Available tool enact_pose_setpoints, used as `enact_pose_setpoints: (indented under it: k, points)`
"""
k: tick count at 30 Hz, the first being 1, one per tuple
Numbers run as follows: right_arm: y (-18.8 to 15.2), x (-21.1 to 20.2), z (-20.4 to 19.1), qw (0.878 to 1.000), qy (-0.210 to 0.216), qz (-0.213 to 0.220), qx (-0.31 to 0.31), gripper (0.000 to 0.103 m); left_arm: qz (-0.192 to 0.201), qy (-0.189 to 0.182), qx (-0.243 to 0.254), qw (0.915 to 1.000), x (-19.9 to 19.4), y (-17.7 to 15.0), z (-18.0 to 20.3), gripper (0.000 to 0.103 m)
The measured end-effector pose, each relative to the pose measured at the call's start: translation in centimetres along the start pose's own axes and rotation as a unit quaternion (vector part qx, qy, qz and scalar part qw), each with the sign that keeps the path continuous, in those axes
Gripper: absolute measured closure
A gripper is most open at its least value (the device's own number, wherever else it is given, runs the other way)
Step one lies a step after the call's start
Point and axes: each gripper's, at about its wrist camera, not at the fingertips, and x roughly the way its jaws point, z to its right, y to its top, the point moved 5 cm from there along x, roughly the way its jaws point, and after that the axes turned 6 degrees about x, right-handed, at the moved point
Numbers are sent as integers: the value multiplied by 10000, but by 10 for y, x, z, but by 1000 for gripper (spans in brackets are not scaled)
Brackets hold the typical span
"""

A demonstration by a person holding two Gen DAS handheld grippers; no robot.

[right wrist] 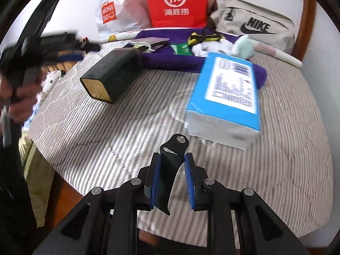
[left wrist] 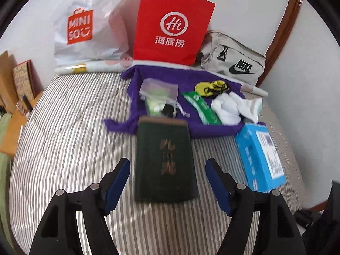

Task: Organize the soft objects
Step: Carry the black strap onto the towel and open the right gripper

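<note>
**A:** So what's lying on the striped mattress (left wrist: pixel 70 148) here?

**B:** Take the purple cloth (left wrist: pixel 161 76) as the landmark. It's spread out near the far edge, and the soft stuff sits on top of it: a clear drawstring pouch (left wrist: pixel 158 89) on its left part, a green wipes pack (left wrist: pixel 200 108) in the middle, white socks (left wrist: pixel 231 106) on its right part, and some yellow-and-black thing (left wrist: pixel 212 87) toward the back that I can't make out.

**A:** And the boxes?

**B:** The dark green box (left wrist: pixel 164 161) lies with its far end just over the cloth's near edge. The blue box (left wrist: pixel 259 157) sits at the cloth's near-right corner.

**A:** Behind the cloth?

**B:** A white Miniso bag (left wrist: pixel 85 27), a red Haidilao paper bag (left wrist: pixel 172 25) and a beige Nike pouch (left wrist: pixel 233 63), all propped against the wall.

**A:** What about the grippers?

**B:** The left gripper (left wrist: pixel 167 182) has its fingers spread wide, either side of the dark green box's near end, not pressing on it. From the right wrist view it's a blurry black shape off to the left of the cloth, with a hand (right wrist: pixel 12 91) on the handle.

**A:** And the right one?

**B:** The right gripper (right wrist: pixel 172 178) is nearly closed, fingers clamped on a black strap (right wrist: pixel 170 170) that sticks up between the blue pads. It's well on the near side of the cloth, over bare mattress.
</note>
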Motion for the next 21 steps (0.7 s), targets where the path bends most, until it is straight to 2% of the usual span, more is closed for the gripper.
enact_pose_setpoints:
  k: [7,10,15,21]
  points:
    - [13,-27,19,9993,-102,366,-23,80,-93,86,-209,9997,-8,-36,-4,31]
    - [24,-33,24,9989,-66,465,-82,80,-293,-3,-279,9992,-3,-48,-4,31]
    - [50,-33,33,9978,23,647,-145,80,-432,-23,-343,9985,3,-64,-2,31]
    - [85,-26,41,9963,70,841,-141,80,-553,173,-323,9978,11,-75,-3,31]
